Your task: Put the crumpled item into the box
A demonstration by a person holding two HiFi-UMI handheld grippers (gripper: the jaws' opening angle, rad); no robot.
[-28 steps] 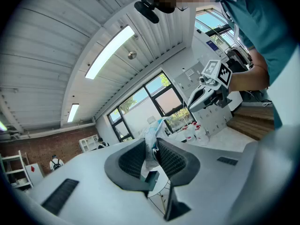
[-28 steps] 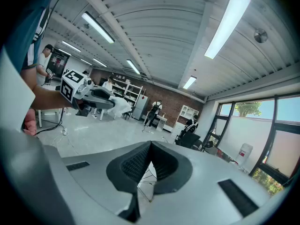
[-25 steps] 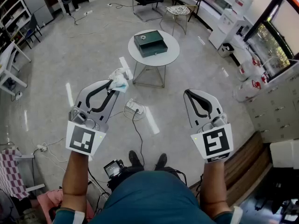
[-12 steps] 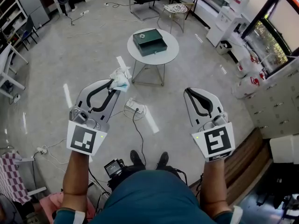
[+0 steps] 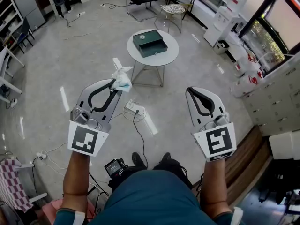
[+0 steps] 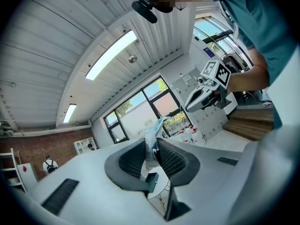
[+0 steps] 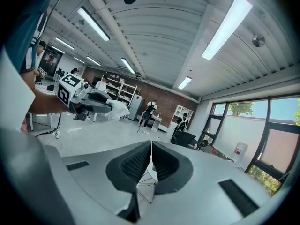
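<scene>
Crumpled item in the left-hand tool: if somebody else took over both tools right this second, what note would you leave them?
Left gripper: jaws shut on the crumpled item, white and pale blue, held in the air.
Right gripper: jaws shut, nothing between them.
The green box sits on the round white table ahead, out of reach for now; its lid looks closed.
Done: item picked up.
Left: walk to the table, open the box if needed, probably with the free right gripper, and drop the item inside.

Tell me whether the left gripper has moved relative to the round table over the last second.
Yes, slightly: the left gripper, shut on the crumpled tissue, has edged toward the round table.
</scene>
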